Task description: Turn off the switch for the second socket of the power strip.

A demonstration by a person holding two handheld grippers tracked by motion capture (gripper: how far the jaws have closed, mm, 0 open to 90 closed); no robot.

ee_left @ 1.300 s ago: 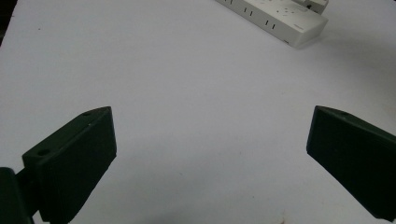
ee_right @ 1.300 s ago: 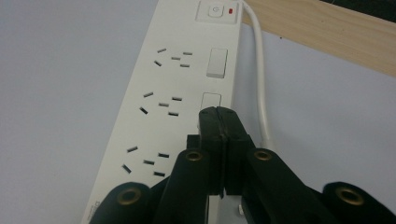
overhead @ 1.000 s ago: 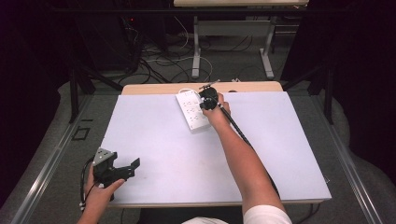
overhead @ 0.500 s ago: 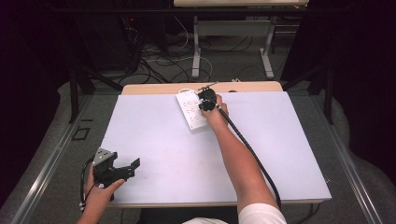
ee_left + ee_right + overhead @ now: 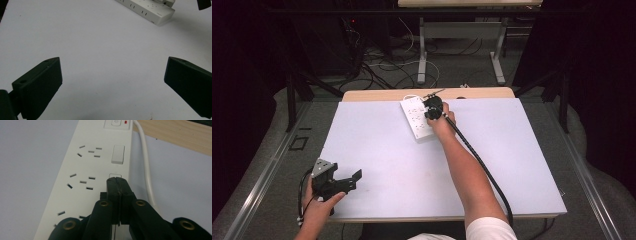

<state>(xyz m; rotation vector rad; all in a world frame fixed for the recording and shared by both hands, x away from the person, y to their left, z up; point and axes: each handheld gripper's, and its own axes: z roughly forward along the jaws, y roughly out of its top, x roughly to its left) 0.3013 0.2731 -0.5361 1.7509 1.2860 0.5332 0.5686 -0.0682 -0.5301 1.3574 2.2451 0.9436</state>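
The white power strip [image 5: 95, 167] is seen at the table's far edge, the right gripper [image 5: 117, 182] pressed closed, seemingly upon one rocker switch [image 5: 115, 175], while the left gripper [image 5: 112, 82] is held wide open, empty, well apart from it.

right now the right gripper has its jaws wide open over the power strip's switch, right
Not quite: the right gripper is over the power strip, at one of its switches, but its jaws are shut, pressed together. The right gripper view shows it.
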